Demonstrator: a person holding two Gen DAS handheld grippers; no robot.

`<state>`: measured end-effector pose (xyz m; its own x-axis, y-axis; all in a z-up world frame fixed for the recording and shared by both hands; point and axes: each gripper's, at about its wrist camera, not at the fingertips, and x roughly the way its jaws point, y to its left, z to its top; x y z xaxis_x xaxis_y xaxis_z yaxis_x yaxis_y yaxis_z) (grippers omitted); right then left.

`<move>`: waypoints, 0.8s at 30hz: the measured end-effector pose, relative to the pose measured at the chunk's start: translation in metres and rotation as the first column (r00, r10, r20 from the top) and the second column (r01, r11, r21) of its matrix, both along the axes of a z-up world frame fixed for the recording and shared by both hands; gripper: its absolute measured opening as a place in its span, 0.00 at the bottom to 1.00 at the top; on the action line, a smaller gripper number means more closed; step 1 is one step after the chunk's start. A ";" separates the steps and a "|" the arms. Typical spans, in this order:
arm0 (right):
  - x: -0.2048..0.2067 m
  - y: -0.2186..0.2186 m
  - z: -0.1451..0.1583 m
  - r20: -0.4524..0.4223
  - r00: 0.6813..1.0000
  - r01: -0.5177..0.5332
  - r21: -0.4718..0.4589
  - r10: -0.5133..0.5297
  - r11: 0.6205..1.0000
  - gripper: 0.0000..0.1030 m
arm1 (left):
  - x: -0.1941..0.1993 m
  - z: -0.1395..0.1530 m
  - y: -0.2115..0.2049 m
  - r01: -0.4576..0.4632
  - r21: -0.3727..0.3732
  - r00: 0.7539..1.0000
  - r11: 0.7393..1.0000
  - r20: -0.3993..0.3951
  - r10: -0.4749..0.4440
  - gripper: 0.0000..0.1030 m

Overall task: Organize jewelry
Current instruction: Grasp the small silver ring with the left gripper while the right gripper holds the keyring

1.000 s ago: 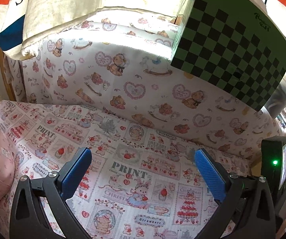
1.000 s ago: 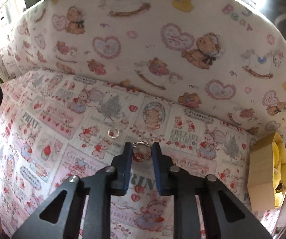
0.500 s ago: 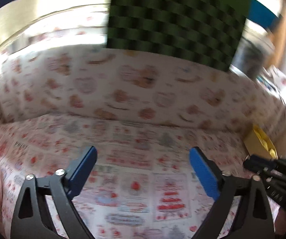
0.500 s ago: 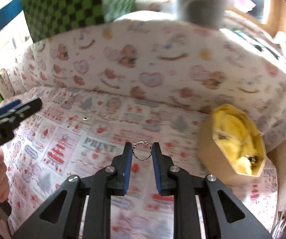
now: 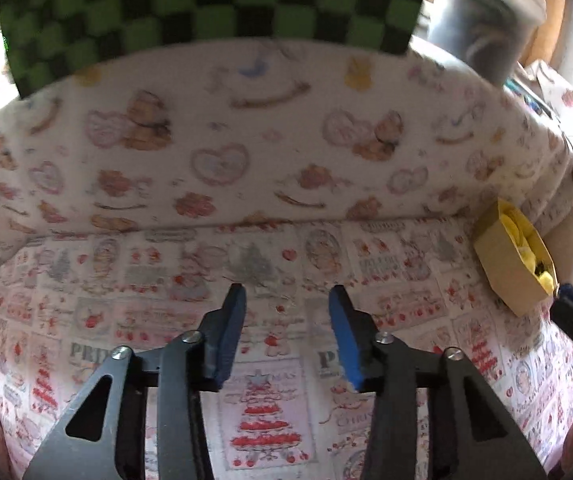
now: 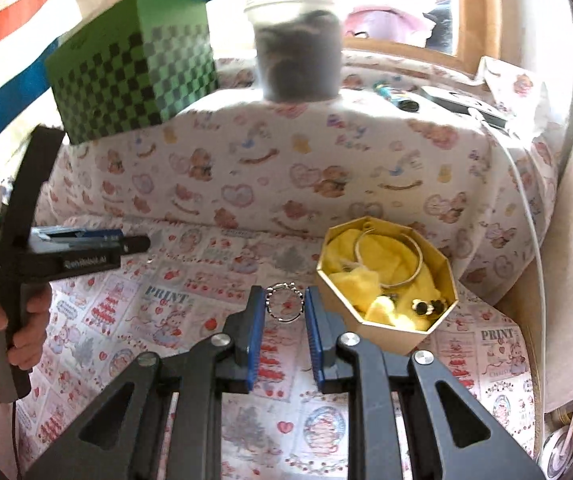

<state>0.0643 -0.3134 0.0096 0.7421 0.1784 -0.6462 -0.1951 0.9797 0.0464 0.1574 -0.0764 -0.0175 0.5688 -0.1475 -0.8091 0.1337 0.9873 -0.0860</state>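
A: How is the right gripper (image 6: pixel 285 305) seen?
B: It is clenched on a small beaded ring (image 6: pixel 284 302), which is pinched between the blue pads, held above the printed cloth (image 6: pixel 190 280) just left of the octagonal box (image 6: pixel 386 276).

A: And what is kept in the box?
B: Yellow cloth, a thin bangle (image 6: pixel 396 256) and dark earrings (image 6: pixel 426 307) are seen inside.

A: The left gripper (image 5: pixel 286 300)?
B: Its jaws are closing; nothing is caught between them, only the cloth beneath. It is gripped by a hand (image 6: pixel 14 320) at the left.
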 end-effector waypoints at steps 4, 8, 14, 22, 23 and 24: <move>0.004 -0.001 0.000 0.001 1.000 0.003 0.009 -0.003 1.000 0.18 | 0.006 -0.008 -0.006 -0.022 0.067 1.000 0.998 -0.008 0.022 0.31; 0.003 0.000 0.001 0.002 1.000 -0.011 0.017 0.011 1.000 0.18 | 0.014 -0.017 -0.008 -0.025 0.067 0.999 0.997 -0.032 0.027 0.27; 0.000 -0.006 0.005 0.013 1.000 -0.004 0.029 0.004 1.000 0.18 | 0.028 -0.027 -0.009 -0.028 0.054 0.996 0.998 -0.079 0.032 0.12; 0.000 -0.025 0.014 0.033 0.999 0.035 0.078 -0.038 0.996 0.18 | 0.005 -0.007 -0.010 -0.011 0.075 1.000 0.997 -0.021 0.013 0.12; 0.000 -0.029 0.016 0.036 0.998 0.040 0.089 -0.043 0.995 0.18 | -0.003 -0.001 -0.011 -0.010 0.069 1.000 0.998 -0.008 0.010 0.12; -0.001 -0.032 0.017 0.040 0.998 0.043 0.101 -0.048 0.994 0.18 | -0.008 0.005 -0.012 -0.007 0.064 1.000 0.998 0.003 0.007 0.12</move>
<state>0.0635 -0.3452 0.0267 0.7773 0.2060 -0.5945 -0.1543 0.9784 0.1372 0.1496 -0.0886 -0.0129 0.5718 -0.0919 -0.8152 0.1272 0.9916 -0.0226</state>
